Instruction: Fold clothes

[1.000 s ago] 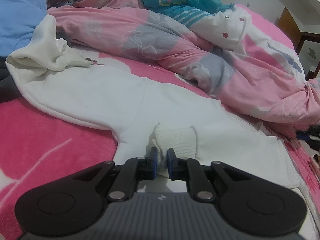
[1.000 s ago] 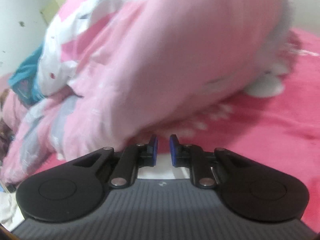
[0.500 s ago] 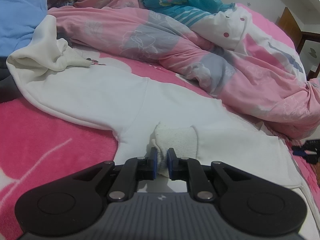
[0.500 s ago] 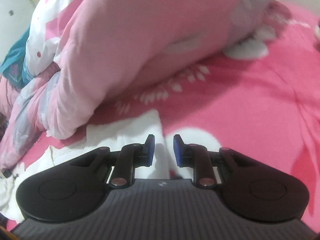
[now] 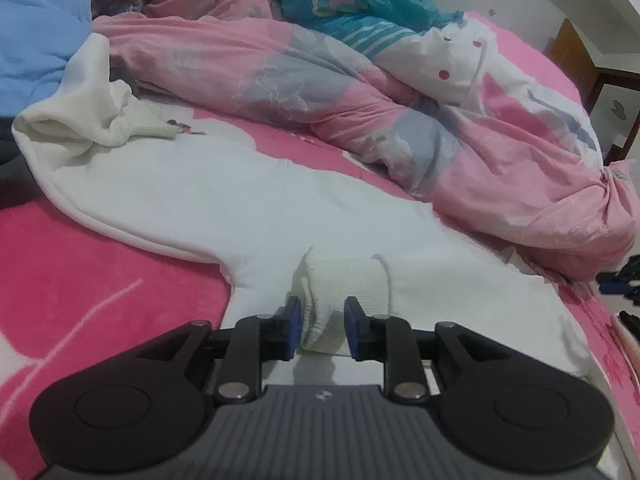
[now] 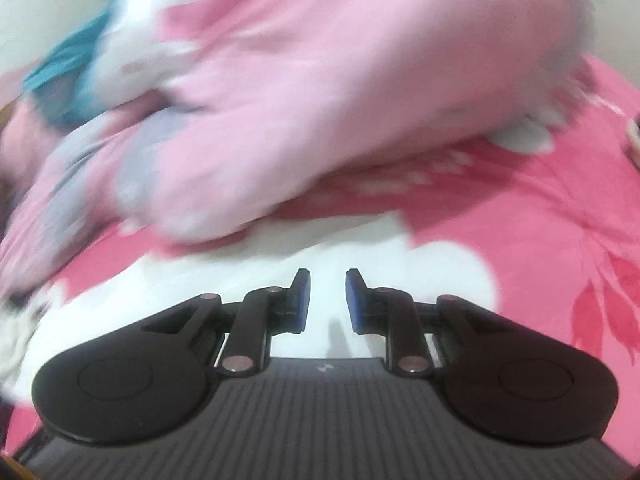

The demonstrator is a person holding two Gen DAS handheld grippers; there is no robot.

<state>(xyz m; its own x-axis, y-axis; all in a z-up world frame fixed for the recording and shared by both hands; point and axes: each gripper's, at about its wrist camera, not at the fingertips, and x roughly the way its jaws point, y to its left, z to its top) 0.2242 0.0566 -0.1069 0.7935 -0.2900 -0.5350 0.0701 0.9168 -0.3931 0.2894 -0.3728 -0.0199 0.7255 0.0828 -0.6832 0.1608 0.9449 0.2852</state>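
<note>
Left gripper (image 5: 320,326): fingers parted, ribbed cuff (image 5: 344,288) of white sweatshirt (image 5: 224,196) between pads, not pinched. Sweatshirt spread flat on pink bedsheet (image 5: 80,272), rumpled pink duvet (image 5: 360,92) beyond. Right gripper (image 6: 328,300): fingers apart, holding nothing, low over white fabric (image 6: 248,276); view blurred.

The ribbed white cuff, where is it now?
In the left wrist view, the ribbed white cuff lies low in the centre, between the open left gripper's fingers, upon the white sweatshirt.
</note>
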